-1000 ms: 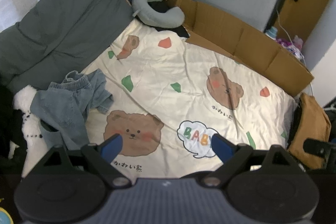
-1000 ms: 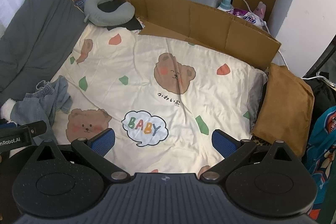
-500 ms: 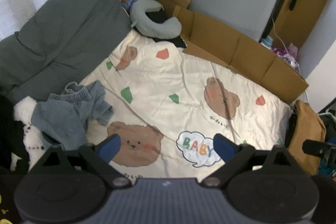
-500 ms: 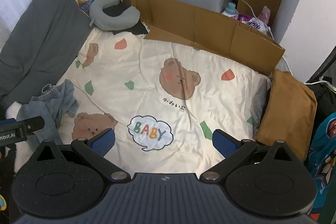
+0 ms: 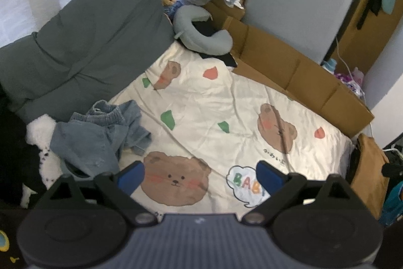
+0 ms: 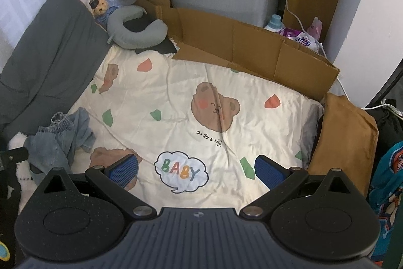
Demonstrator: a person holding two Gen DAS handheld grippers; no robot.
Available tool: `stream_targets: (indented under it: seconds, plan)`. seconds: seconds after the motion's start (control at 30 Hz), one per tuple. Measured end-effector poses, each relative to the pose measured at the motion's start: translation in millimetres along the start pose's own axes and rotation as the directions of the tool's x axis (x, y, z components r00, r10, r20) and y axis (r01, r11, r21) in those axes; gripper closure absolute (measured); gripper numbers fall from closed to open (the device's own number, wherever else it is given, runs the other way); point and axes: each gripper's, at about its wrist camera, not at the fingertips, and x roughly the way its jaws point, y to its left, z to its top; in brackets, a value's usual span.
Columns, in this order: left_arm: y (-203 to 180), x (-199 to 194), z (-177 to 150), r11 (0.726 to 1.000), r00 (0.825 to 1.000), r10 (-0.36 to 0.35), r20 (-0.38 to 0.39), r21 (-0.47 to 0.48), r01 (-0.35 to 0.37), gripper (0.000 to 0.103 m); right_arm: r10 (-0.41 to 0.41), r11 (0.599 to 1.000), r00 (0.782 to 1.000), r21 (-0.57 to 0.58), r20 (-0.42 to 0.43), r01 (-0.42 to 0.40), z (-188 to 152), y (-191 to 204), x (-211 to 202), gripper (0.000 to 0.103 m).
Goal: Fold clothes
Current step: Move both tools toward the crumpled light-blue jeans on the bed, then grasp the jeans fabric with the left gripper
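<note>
A crumpled pair of blue denim shorts [image 5: 100, 132] lies at the left edge of a cream bed sheet [image 5: 226, 102] printed with bears; the same denim shorts [image 6: 63, 140] show at the left of the right wrist view. My left gripper [image 5: 200, 175] hovers open above the sheet, just right of the shorts, with nothing between its blue pads. My right gripper [image 6: 196, 170] is open too, held over the "BABY" print [image 6: 181, 172], well to the right of the shorts.
A dark grey duvet [image 5: 80, 42] is heaped at the left. A grey neck pillow [image 5: 199, 34] and a cardboard sheet [image 5: 297, 69] border the far side. A brown cushion [image 6: 345, 140] lies at the right edge. A white fluffy item [image 5: 40, 127] sits beside the shorts.
Both grippers have pulled back and tilted upward a little, so the bed sits lower and more of the room behind shows. The shorts have not moved. Both jaws stay open.
</note>
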Motion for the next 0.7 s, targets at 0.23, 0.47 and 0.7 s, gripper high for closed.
stream_targets:
  seconds: [0.23,0.47,0.7]
  plan:
    - [38,4,5,0.999,0.999,0.037,0.036,-0.035,-0.036,0.008,0.027,1.0,0.999,-0.008,0.023,-0.026,7,0,6,0.001]
    - [79,10,11,0.996,0.996,0.072,0.061,-0.063,-0.068,0.012,0.055,0.998,0.997,0.0,0.051,-0.055,18,1,22,0.002]
    - [121,17,10,0.987,0.988,0.125,0.086,-0.108,-0.115,0.016,0.103,0.995,0.992,0.009,0.067,-0.104,28,8,48,0.003]
